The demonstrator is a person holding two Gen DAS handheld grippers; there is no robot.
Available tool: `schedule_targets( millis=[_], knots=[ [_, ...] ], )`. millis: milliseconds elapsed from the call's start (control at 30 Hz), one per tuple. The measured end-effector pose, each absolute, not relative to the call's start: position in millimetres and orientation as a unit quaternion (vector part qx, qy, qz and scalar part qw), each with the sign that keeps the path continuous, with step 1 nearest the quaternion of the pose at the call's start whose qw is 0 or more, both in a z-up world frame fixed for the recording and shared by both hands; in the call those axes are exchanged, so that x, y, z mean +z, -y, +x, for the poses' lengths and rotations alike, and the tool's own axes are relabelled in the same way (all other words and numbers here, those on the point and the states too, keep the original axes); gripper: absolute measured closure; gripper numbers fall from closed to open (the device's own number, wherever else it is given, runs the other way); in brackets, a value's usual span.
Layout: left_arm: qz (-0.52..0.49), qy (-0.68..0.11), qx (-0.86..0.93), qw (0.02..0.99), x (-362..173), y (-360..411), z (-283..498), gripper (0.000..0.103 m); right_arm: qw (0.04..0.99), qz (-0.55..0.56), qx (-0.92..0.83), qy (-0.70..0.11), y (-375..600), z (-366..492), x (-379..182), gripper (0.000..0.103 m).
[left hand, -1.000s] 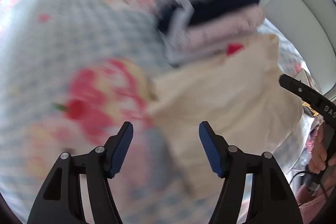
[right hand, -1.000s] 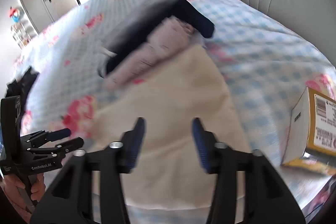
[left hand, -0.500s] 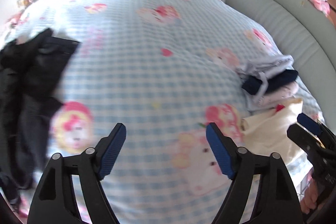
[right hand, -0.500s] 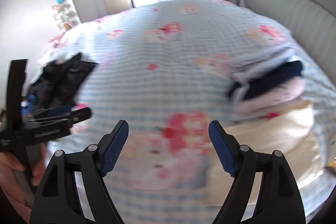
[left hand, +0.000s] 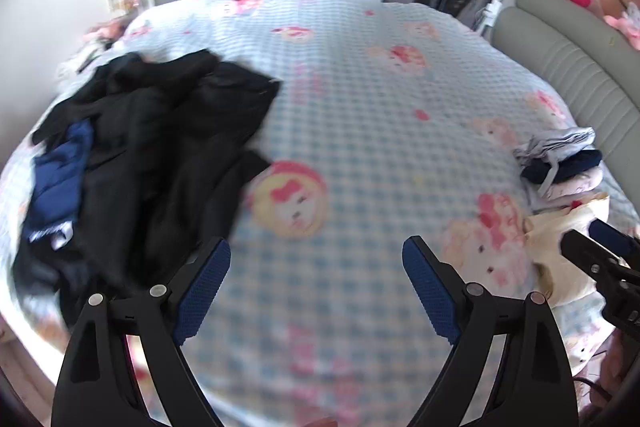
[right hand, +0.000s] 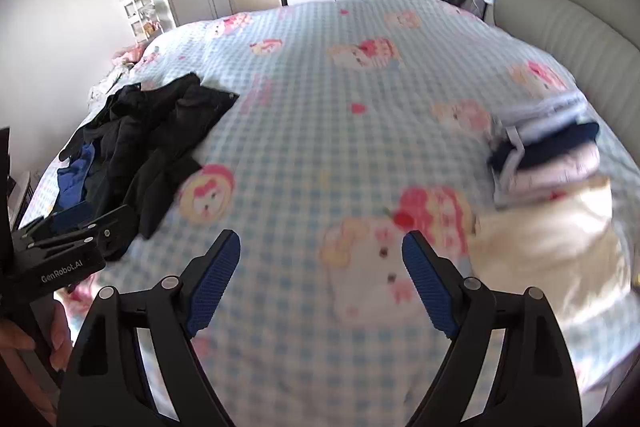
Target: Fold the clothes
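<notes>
Left gripper (left hand: 316,283), right gripper (right hand: 321,281): jaws spread wide, both empty, above checked bedspread (left hand: 360,115).
Unfolded dark clothes heap (left hand: 160,147): far left.
Folded stack (right hand: 548,151), cream garment (right hand: 552,247): right.
Advice: take one edge of the top black piece only.

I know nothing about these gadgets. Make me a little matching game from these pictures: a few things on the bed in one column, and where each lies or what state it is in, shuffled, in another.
Things:
1. black clothes
2. folded stack
3. cream garment
4. left hand-held gripper

Places or states:
A. near the grey headboard, folded
B. open, holding nothing
C. crumpled heap on the left of the bed
D. flat, just in front of the folded stack

Pairs: 1-C, 2-A, 3-D, 4-B
</notes>
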State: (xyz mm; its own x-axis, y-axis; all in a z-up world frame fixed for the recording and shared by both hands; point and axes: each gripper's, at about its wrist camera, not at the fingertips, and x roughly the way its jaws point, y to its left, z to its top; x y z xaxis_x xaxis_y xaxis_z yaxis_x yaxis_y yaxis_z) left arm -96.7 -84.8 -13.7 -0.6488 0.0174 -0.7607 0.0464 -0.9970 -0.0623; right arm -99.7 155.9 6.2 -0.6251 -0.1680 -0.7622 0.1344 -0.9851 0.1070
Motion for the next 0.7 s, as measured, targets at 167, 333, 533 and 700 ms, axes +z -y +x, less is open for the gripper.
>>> schedule_targets(
  millis=[167,333,533,700],
  knots=[
    [0.418,-0.029,-0.907,0.036,-14.5,81.2,-53.3,0.013,0.09,0.421,-0.902,0.039,-153.4,-46.3,6.8,0.018],
    [0.429,-0.027,-0.902,0.04,-28.0,63.9,-14.8,0.013,0.075,0.425,-0.902,0.02,-154.4,-14.3,-0.5,0.018],
    [0.434,-0.024,-0.9,0.026,-37.7,37.0,19.3,0.013,0.083,0.428,-0.9,0.018,-163.2,5.0,-10.9,0.018],
    [0.43,-0.028,-0.902,0.019,-32.9,32.4,26.1,0.013,0.078,0.428,-0.9,0.029,-177.4,12.6,-14.5,0.018]
  ],
)
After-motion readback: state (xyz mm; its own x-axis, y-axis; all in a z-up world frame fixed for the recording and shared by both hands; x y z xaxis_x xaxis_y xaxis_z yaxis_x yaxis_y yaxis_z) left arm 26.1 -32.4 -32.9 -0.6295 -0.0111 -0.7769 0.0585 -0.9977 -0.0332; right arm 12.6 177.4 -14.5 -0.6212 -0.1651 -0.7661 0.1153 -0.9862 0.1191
